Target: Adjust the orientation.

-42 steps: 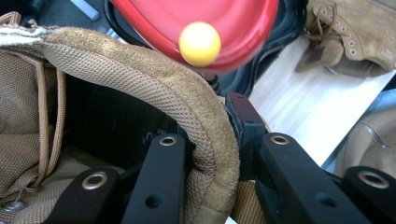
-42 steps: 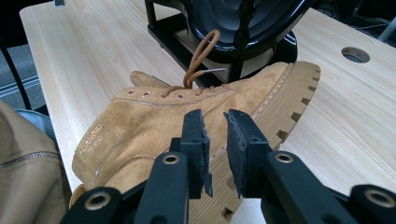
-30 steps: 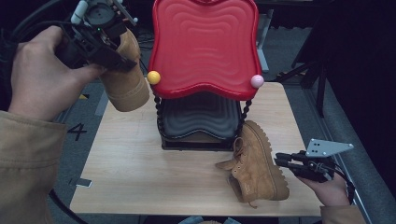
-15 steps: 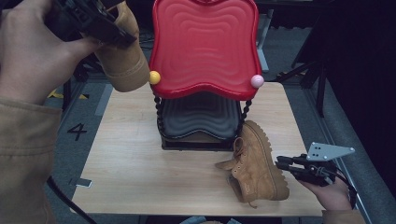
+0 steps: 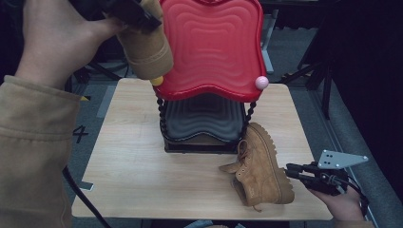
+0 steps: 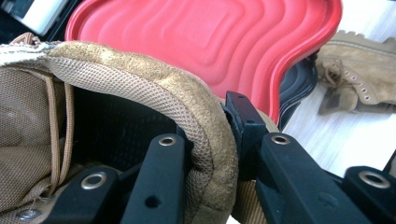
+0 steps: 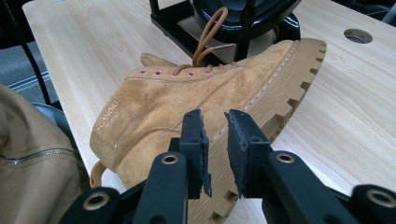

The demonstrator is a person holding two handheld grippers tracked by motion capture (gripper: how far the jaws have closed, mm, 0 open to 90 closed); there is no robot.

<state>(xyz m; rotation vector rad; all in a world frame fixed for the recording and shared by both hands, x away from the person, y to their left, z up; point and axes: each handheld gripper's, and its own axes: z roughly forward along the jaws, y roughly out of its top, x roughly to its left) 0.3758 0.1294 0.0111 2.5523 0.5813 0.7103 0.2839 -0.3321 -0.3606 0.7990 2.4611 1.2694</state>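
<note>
A tan suede boot (image 5: 145, 52) hangs in the air at the top left, beside the red wavy tray (image 5: 209, 47) that tops a two-level rack. My left gripper (image 5: 128, 12) is shut on its padded collar (image 6: 140, 74), one jaw inside the boot and one outside. A second tan boot (image 5: 259, 166) lies on its side at the table's front right, close to the rack's black lower tray (image 5: 204, 118). My right gripper (image 5: 290, 170) sits just off its ridged sole (image 7: 280, 93). Its jaws stand a narrow gap apart with nothing between them.
The rack stands mid-table on a black base with twisted posts, with a yellow ball (image 5: 157, 80) and a pink ball (image 5: 261, 82) at the red tray's front corners. Bare wooden table (image 5: 128, 156) spreads left of the rack. A tan sleeve (image 5: 33, 142) fills the left.
The left hand has lifted the held boot higher and closer to the red tray's left edge. The right gripper and the lying boot have stayed put.
</note>
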